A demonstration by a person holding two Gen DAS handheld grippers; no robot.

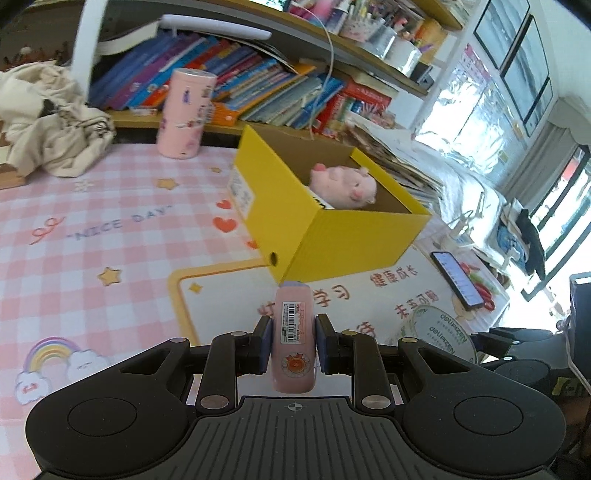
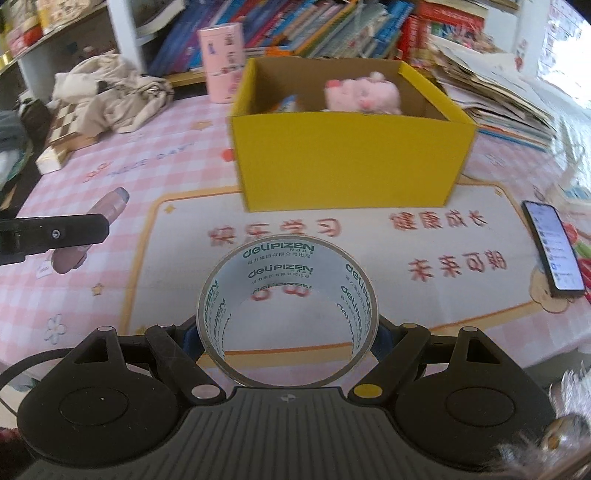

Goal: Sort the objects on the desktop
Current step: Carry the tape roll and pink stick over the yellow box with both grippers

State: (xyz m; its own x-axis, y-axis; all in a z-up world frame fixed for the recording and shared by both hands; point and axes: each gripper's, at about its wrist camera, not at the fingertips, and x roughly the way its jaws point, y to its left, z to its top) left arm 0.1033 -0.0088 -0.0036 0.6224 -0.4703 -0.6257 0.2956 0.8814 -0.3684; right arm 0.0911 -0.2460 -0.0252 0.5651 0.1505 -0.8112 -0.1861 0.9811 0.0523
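Pink checked desk mat, bookshelves behind

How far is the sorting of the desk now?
Done: a pink plush toy already lies in the yellow box. In hand: the left gripper holds a pink tube; the right gripper holds a tape roll. Left: both still need boxing; a phone lies on the mat.

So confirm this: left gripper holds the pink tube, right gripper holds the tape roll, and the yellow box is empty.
Not empty. The right wrist view shows a pink plush toy inside the yellow box. The rest stands: the left gripper holds the pink tube, and the right gripper holds the tape roll.
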